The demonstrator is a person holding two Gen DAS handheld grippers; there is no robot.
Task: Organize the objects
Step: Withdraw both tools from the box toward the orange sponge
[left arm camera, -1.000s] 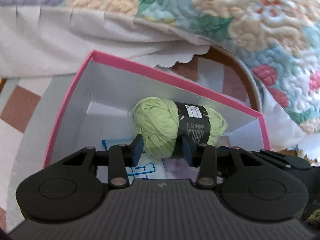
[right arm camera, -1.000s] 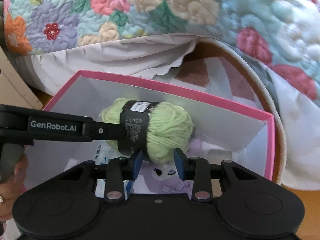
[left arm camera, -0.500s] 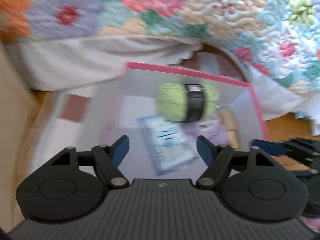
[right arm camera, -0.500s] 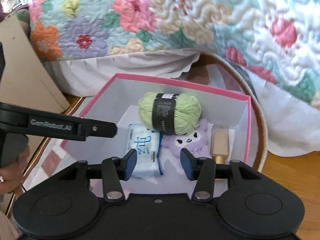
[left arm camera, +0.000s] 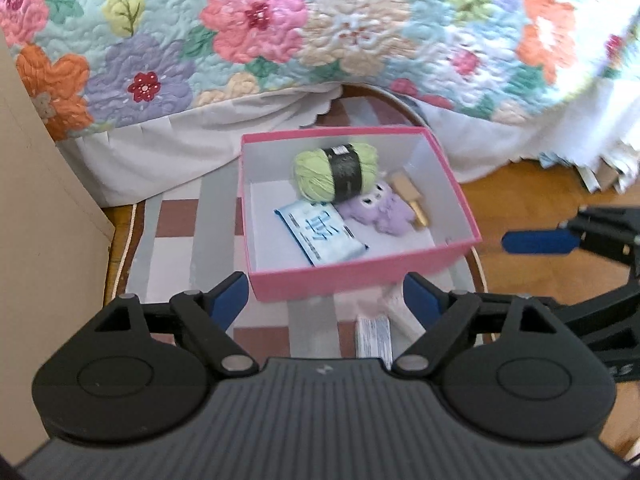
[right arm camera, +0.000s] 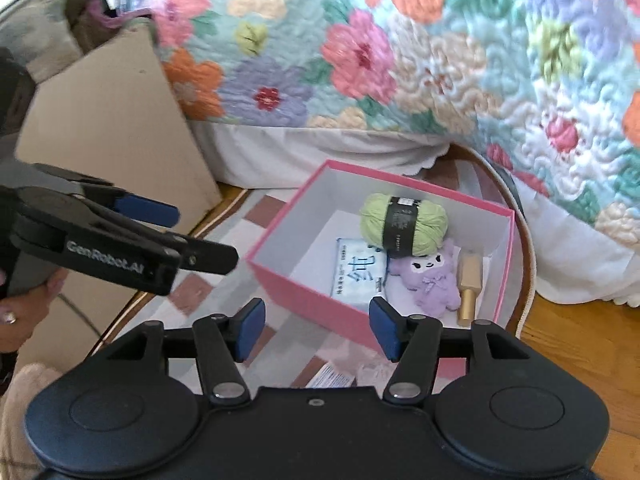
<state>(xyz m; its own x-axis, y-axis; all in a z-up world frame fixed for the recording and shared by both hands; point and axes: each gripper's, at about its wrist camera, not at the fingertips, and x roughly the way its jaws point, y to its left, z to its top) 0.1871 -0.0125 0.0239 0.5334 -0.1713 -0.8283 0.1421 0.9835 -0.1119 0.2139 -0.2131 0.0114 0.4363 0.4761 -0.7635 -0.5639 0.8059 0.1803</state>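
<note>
Behind everything hangs a floral quilt (left arm camera: pixel 280 32). From the left wrist, the left gripper (left arm camera: pixel 326 298) gapes empty before the pink box (left arm camera: pixel 360 276) holding green yarn (left arm camera: pixel 336 176). From the right wrist, the right gripper (right arm camera: pixel 316 330) is likewise spread and empty, near the box, with the yarn beside a purple plush (right arm camera: pixel 428 276).

From above, the pink box (left arm camera: pixel 360 276) is open to me, and its near-left floor is bare. The yarn ball (left arm camera: pixel 335 176) fills its far side, with tissue pack (left arm camera: pixel 320 234), purple plush (left arm camera: pixel 380 212) and gold bottle (left arm camera: pixel 408 198) beside. Beyond the box the quilt (left arm camera: pixel 280 40) overhangs; a cardboard panel (right arm camera: pixel 108 120) walls its left.
</note>
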